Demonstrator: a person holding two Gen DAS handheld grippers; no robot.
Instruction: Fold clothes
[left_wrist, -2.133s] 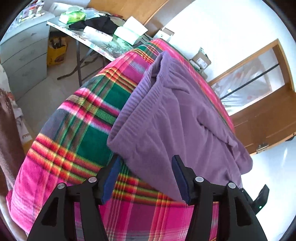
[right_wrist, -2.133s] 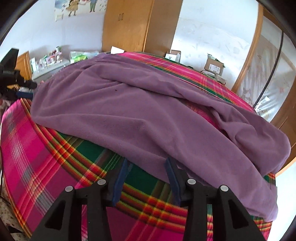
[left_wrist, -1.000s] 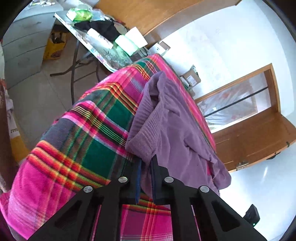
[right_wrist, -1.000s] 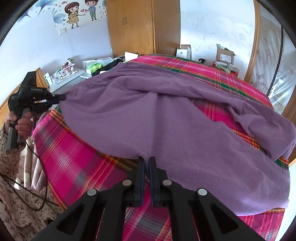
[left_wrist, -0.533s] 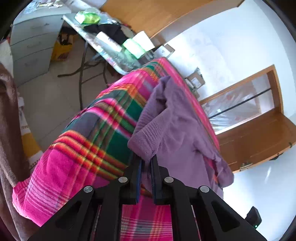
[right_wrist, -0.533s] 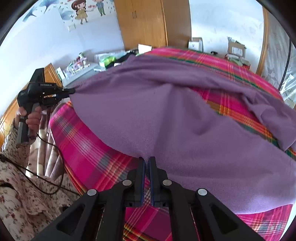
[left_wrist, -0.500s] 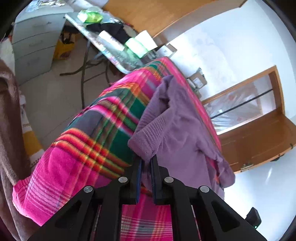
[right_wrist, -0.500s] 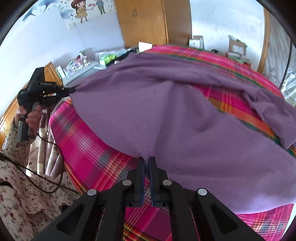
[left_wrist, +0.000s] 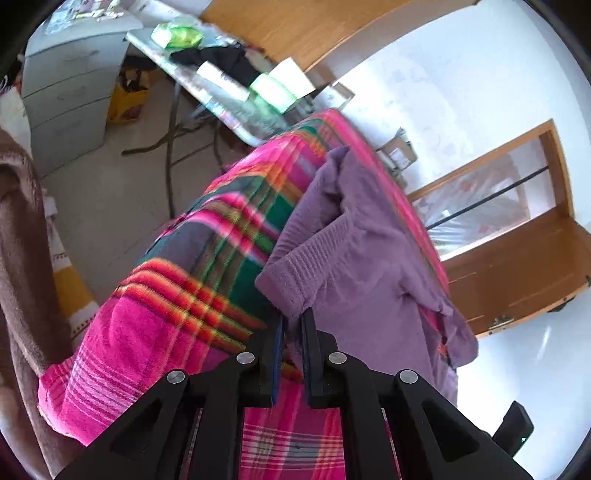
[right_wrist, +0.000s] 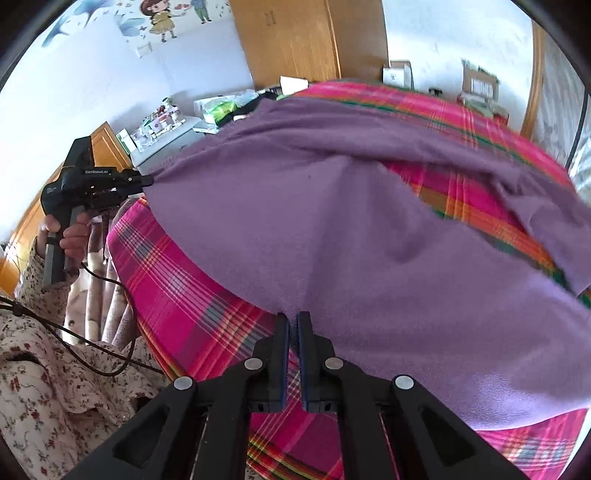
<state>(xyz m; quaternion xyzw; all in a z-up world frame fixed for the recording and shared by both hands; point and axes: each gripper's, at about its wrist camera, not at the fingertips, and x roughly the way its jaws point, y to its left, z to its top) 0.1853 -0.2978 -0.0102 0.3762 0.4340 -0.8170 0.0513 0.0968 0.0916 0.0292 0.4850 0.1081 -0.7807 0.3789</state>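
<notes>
- The purple sweater (right_wrist: 351, 229) lies spread over the plaid blanket (right_wrist: 184, 291) on the bed, its near edge lifted off the cover.
- It looks like soft, limp fleece and probably light; expect it to sag and drape between your two holds, not keep a shape.
- Thick nap should grip well, so a pinch at the ribbed hem (left_wrist: 295, 266) and the plain edge is a sound place to hold.
- Your left gripper (left_wrist: 291, 325) has its jaws nearly together, clamped on the ribbed corner.
- Your right gripper (right_wrist: 291, 325) is pinched narrow on the near edge.
- In the right view your left hand (right_wrist: 70, 236) holds its tool level, out at the sweater's far corner, well apart from the right.
</notes>
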